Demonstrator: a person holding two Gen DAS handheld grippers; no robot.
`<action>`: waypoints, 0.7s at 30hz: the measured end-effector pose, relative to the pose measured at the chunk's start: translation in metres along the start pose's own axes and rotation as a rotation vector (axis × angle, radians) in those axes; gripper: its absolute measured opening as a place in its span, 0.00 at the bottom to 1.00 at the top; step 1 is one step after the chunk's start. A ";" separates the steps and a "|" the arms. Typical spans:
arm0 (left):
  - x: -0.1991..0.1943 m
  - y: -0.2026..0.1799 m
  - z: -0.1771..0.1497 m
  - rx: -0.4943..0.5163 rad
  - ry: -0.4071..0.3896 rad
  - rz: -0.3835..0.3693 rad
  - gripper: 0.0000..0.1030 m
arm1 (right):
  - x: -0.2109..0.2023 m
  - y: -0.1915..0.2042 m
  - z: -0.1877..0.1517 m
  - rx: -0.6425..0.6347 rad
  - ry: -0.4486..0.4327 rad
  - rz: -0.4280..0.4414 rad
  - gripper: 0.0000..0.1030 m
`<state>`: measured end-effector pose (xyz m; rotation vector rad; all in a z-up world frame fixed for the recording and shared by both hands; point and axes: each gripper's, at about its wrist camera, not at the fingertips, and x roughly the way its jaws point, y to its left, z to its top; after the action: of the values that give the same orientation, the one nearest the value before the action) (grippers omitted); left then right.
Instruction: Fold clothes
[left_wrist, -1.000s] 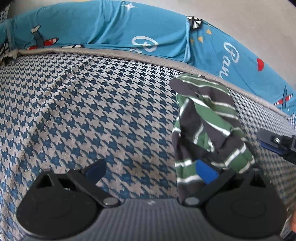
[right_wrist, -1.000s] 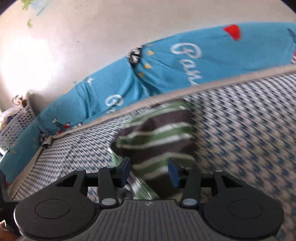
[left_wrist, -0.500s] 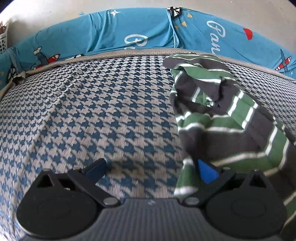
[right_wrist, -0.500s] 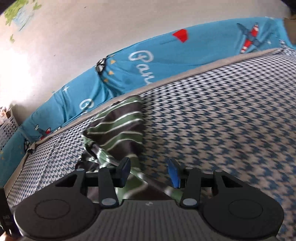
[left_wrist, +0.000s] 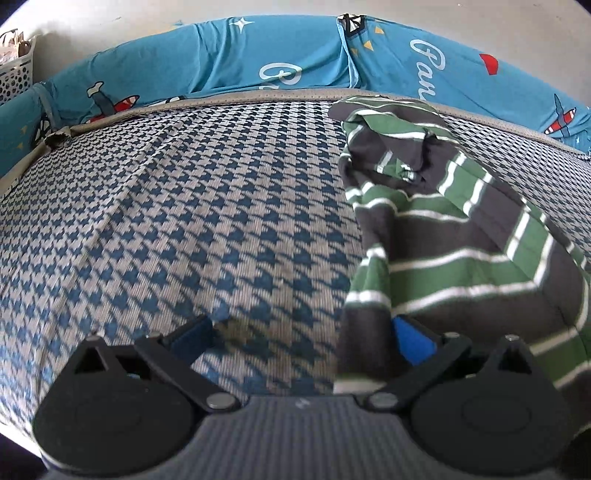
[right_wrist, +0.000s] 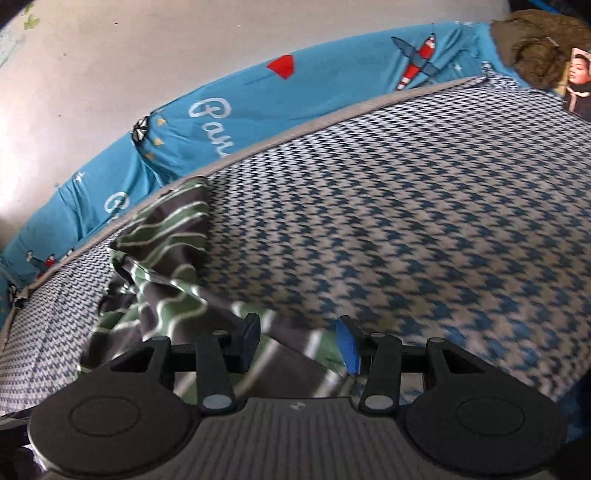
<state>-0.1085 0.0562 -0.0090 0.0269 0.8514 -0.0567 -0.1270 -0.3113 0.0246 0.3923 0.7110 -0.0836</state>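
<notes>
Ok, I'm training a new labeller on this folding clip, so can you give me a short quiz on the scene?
1. The garment has stripes of: A) red and yellow B) green, grey and white C) pink and black.
2. True or false: the garment lies neatly folded.
3. Fill in: the printed bumper behind the mattress is ____.
Key: 1 B; 2 false, it is crumpled; 3 blue.

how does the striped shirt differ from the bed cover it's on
The shirt has green, grey and white stripes; the cover is blue-and-grey houndstooth. The shirt is crumpled and bunched; the cover lies smooth. The shirt takes up a small patch; the cover spans the bed. Both are fabric.
</notes>
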 end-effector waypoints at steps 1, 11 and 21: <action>-0.002 0.000 -0.002 0.000 0.001 0.000 1.00 | -0.002 -0.002 -0.002 0.003 0.002 -0.006 0.44; -0.017 0.000 -0.014 -0.021 0.015 0.003 1.00 | -0.003 0.000 -0.015 -0.046 0.014 -0.050 0.44; -0.023 0.015 -0.012 -0.118 -0.003 -0.016 1.00 | 0.000 0.012 -0.019 -0.107 -0.021 -0.045 0.15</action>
<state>-0.1317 0.0725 0.0005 -0.0910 0.8503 -0.0217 -0.1366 -0.2934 0.0154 0.2726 0.7010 -0.0914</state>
